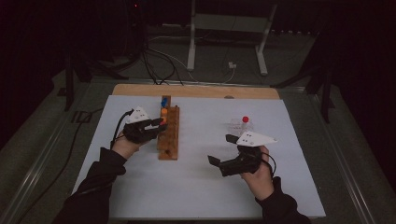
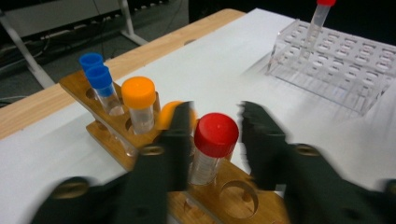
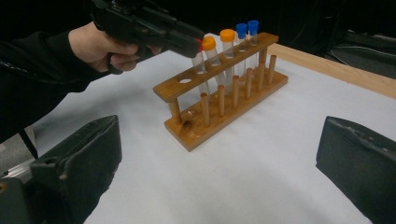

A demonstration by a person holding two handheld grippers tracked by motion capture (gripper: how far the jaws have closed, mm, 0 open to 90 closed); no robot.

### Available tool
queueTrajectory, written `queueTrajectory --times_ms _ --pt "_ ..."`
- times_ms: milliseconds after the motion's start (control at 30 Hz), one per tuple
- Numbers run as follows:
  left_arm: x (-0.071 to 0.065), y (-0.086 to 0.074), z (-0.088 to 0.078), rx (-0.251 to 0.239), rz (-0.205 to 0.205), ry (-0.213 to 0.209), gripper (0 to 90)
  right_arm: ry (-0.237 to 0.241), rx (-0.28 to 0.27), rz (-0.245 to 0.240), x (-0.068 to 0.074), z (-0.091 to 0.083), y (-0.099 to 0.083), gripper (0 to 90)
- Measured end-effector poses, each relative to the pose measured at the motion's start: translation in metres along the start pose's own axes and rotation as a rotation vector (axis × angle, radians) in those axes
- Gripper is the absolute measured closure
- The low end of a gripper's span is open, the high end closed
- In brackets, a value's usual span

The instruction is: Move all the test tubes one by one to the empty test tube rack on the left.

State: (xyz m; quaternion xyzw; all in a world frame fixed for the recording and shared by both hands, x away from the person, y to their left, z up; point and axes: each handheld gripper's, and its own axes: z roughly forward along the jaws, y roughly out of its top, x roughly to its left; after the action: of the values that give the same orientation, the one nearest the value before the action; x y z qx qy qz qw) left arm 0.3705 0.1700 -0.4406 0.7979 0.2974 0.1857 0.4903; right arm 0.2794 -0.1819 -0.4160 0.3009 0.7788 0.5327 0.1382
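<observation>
1. Left gripper (image 2: 215, 140) sits at the wooden rack (image 2: 140, 140), jaws either side of the red-capped tube (image 2: 212, 147). A gap shows on the right of the cap; the left jaw lies close against it, contact unclear through motion blur. Jaws part-open, not clamped on the tube. No earlier frame to compare.
2. White table sheet (image 1: 201, 186): largest item, carries everything; its near edge is cut off by the sleeves in the high view.
3. Wooden rack stands left of centre, long axis running away from the person. Its near end is cut off at the bottom of the left gripper view.
4. Clear plastic rack (image 2: 336, 65) lies well apart to the right, holding one red-capped tube (image 2: 320, 18) whose cap is cropped at the top edge.
5. Right gripper (image 1: 223, 150) hovers over bare sheet, jaws spread wide, nothing between them.
6. Red-capped tube stands upright in a rack hole, next to two orange-capped tubes (image 2: 139, 105); the nearer orange one is mostly hidden behind the left jaw.
7. Two blue-capped tubes (image 2: 100, 84) occupy the far end, overlapping each other.
</observation>
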Motion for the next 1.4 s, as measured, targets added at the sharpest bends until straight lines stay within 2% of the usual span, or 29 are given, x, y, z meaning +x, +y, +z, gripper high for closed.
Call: queueTrajectory --times_ms 200,333,533,600,800,867,1000,1167,1300,1400 --pt "-0.005 0.007 -0.013 -0.042 0.000 -0.010 33.4 -0.012 -0.013 -0.002 -0.003 -0.005 0.003 0.0" --pt "-0.011 0.010 -0.022 -0.050 0.006 -0.019 16.1 -0.025 -0.032 0.001 -0.008 -0.011 0.007 0.0" --pt "-0.024 0.010 -0.035 -0.072 0.009 -0.069 3.0 -0.064 -0.061 -0.016 -0.022 -0.025 0.016 0.0" --pt "-0.029 0.009 -0.039 -0.084 0.014 -0.083 2.1 -0.074 -0.070 -0.025 -0.029 -0.029 0.018 0.0" --pt "-0.042 0.006 -0.049 -0.112 0.026 -0.103 1.4 -0.171 -0.077 -0.017 -0.052 -0.038 0.021 0.0" --pt "-0.045 0.004 -0.052 -0.118 0.030 -0.110 1.4 -0.206 -0.094 0.002 -0.060 -0.039 0.020 0.0" --pt "-0.047 0.002 -0.054 -0.126 0.025 -0.112 1.4 -0.253 -0.089 0.045 -0.078 -0.038 0.015 0.1" --pt "-0.045 -0.001 -0.055 -0.133 0.016 -0.110 1.4 -0.301 -0.059 0.072 -0.096 -0.034 0.002 4.9" --pt "-0.045 -0.001 -0.056 -0.135 0.010 -0.117 1.4 -0.323 -0.032 0.087 -0.106 -0.030 -0.010 15.0" --pt "-0.046 -0.001 -0.055 -0.130 0.016 -0.118 1.4 -0.350 0.001 0.094 -0.113 -0.024 -0.017 17.0"
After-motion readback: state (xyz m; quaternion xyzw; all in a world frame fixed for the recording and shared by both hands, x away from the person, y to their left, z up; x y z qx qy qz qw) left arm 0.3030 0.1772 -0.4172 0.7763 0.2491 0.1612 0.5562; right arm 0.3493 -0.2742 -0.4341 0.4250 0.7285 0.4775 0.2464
